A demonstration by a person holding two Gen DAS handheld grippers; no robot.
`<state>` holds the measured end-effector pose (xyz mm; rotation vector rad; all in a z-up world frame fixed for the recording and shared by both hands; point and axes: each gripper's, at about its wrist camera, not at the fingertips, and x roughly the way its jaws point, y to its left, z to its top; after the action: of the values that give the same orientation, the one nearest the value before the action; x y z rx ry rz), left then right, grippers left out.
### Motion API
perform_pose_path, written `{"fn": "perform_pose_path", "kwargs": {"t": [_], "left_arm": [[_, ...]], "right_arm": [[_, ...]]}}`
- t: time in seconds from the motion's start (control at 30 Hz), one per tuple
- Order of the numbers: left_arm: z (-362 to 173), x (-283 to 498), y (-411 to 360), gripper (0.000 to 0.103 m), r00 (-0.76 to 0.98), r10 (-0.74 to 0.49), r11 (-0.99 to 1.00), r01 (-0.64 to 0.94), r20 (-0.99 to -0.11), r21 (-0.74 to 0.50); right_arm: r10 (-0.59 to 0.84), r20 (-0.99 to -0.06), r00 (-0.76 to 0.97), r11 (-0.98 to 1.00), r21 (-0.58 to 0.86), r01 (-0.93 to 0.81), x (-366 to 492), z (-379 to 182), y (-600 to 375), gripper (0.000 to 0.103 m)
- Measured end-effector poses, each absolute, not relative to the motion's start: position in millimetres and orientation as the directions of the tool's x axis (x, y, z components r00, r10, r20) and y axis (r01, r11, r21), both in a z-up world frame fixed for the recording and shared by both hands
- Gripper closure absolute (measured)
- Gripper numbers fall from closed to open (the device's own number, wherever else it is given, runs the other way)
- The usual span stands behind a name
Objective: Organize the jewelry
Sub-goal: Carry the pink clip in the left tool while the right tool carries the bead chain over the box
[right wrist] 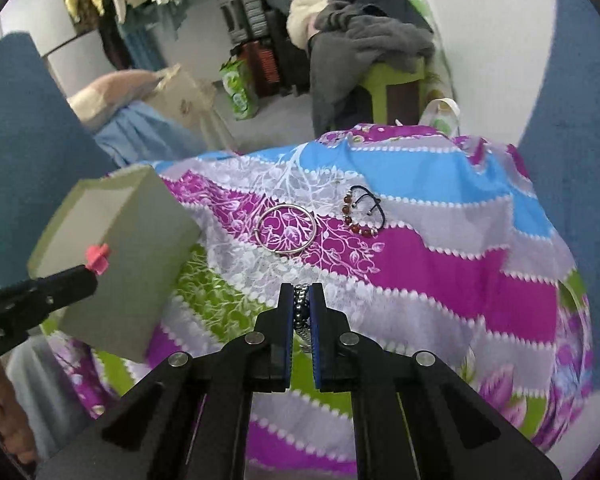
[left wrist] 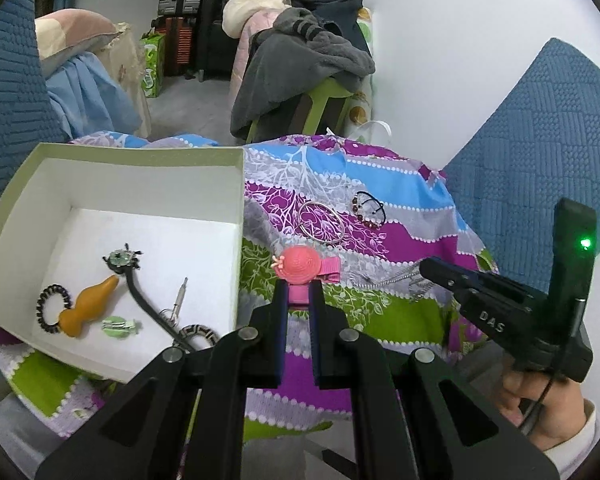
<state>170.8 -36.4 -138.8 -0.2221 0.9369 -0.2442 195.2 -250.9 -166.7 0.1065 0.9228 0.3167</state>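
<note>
Your left gripper (left wrist: 298,292) comes first: jaws clamped on a pink hair clip (left wrist: 300,266), its round knitted head above the fingertips and its flat bar pointing right, long axis roughly across the view. It sits just beside the right wall of the open box (left wrist: 140,152), above the patterned cloth (left wrist: 380,312).

Your right gripper (right wrist: 300,300): jaws pinched together on a metal chain (right wrist: 301,294), which runs lengthwise between the pads and trails down toward the cloth.

Box contents: dark coiled hair tie (left wrist: 54,308), orange gourd-shaped piece (left wrist: 88,306), small green clip (left wrist: 118,326), black strap with green ornament (left wrist: 120,259), striped ring (left wrist: 198,332), small metal pin (left wrist: 180,294). The floor's far half lies bare.

On the cloth, beyond both grippers: silver bangle (right wrist: 286,229), lying flat; just right of it, apart, a red bead bracelet (right wrist: 360,216) with black cord. Open cloth lies to the right of the bracelet up to the cloth's falling edge; a blue quilted surface (left wrist: 540,140) borders that side.
</note>
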Motion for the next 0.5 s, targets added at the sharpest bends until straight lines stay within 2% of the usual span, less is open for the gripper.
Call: {"fn": "perform_pose_path", "kwargs": {"t": [0.5], "left_arm": [[-75.5, 150.2, -15.7, 0.094, 0.586, -0.315, 0.947, 0.141, -0.747, -0.289]], "right_arm": [[0.291, -0.728, 0.62, 0.956, 0.207, -0.206, 165.9, -88.6, -236.7, 0.098]]}}
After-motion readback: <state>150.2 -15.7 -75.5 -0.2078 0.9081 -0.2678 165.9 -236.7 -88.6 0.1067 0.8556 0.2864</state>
